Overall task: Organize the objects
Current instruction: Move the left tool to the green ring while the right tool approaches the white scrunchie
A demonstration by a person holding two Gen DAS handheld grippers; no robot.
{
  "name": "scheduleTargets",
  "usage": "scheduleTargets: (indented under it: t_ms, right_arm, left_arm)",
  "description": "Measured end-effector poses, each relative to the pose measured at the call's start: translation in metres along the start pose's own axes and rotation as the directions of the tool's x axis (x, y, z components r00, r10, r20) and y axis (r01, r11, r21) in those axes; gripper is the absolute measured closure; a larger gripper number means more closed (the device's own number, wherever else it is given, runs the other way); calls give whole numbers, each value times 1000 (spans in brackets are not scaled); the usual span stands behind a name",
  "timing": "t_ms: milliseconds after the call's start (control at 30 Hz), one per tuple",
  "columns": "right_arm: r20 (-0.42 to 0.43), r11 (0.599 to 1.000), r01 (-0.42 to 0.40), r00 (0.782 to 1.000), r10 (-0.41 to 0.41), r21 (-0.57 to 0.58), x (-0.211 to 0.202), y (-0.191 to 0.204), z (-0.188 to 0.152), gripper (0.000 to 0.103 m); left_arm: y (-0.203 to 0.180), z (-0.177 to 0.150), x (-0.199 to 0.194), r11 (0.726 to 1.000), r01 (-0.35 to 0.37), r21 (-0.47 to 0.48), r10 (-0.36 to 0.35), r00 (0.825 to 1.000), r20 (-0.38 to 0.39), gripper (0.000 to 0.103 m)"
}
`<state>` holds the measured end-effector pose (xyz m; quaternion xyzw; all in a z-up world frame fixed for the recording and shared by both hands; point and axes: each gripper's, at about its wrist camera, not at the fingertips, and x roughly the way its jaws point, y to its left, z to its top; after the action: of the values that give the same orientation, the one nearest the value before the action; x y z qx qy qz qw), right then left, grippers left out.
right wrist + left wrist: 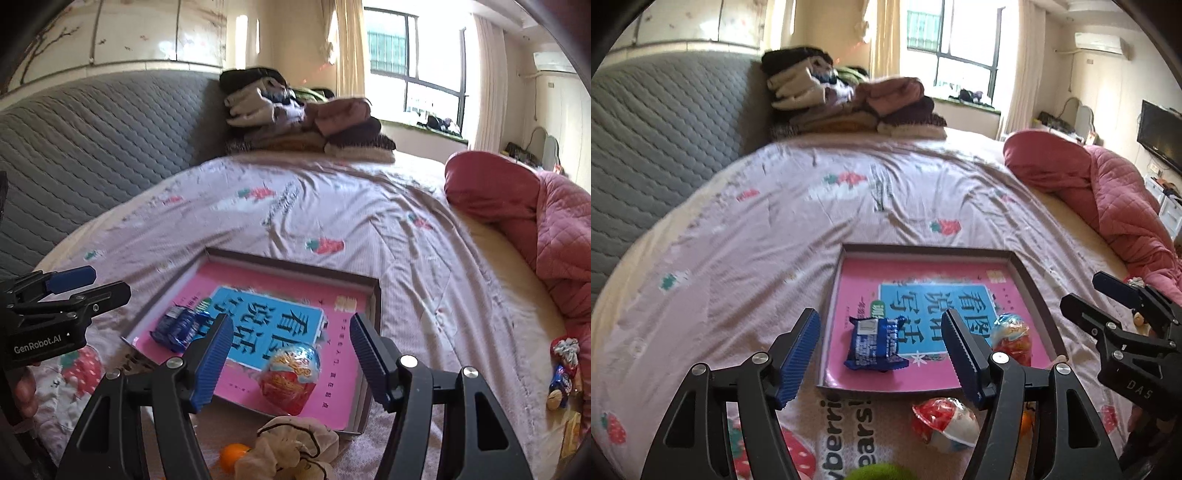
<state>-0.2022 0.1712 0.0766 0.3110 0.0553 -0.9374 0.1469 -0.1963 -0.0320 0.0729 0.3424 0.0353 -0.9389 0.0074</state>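
— On the bed, low in the middle of both views, lies a shallow tray [1030,273] with a dark rim. A pink book [923,291] with a blue panel covers its bottom.

— What is inside it?

— Two things lie on the book. A blue snack packet [875,343] is at the lower left part of the tray in the left wrist view. A foil egg [291,376], red with a blue top, is at the lower right part, close to the near rim.

— And the claws?

— The left gripper [881,347] has its jaws wide apart and holds nothing; the blue packet is seen between the two blue pads, but they do not touch it. The right gripper [291,354] is also wide and holds nothing; the foil egg is seen in the gap, free of the pads. No earlier picture is given, so I speak only of this.

— Anything outside the tray?

— Yes. Just below the near rim, in the left wrist view, a second egg [945,424], red and white, lies on the sheet [775,229]. In the right wrist view, a beige cloth pouch [295,446] and a small orange ball [232,456] lie at the bottom. Some small snacks [563,369] sit at the right edge, beside a pink quilt [535,221]. Folded clothes [849,99] are piled at the top, by the grey headboard [665,122].
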Motion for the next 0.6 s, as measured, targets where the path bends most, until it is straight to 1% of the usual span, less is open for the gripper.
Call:
scheduleTargets:
  t_ms: [100, 233, 433, 600]
  right_arm:
    - [31, 1000, 1, 1000, -1, -8, -15, 3, 1, 38]
    - [54, 1000, 8, 999, -7, -22, -31, 7, -3, 38]
    - [73, 999, 5, 997, -2, -43, -49, 13, -14, 38]
    - [83, 999, 7, 997, -4, -35, -62, 14, -28, 38]
  left_arm:
    - [3, -1, -21, 1000, -5, -2, 5, 999, 34, 33]
    - [7, -7, -43, 1000, 5, -4, -5, 998, 55, 33]
    - [12, -20, -68, 1000, -11, 5, 11, 997, 76, 33]
    - [14, -33, -81, 1000, 0, 3, 0, 997, 74, 33]
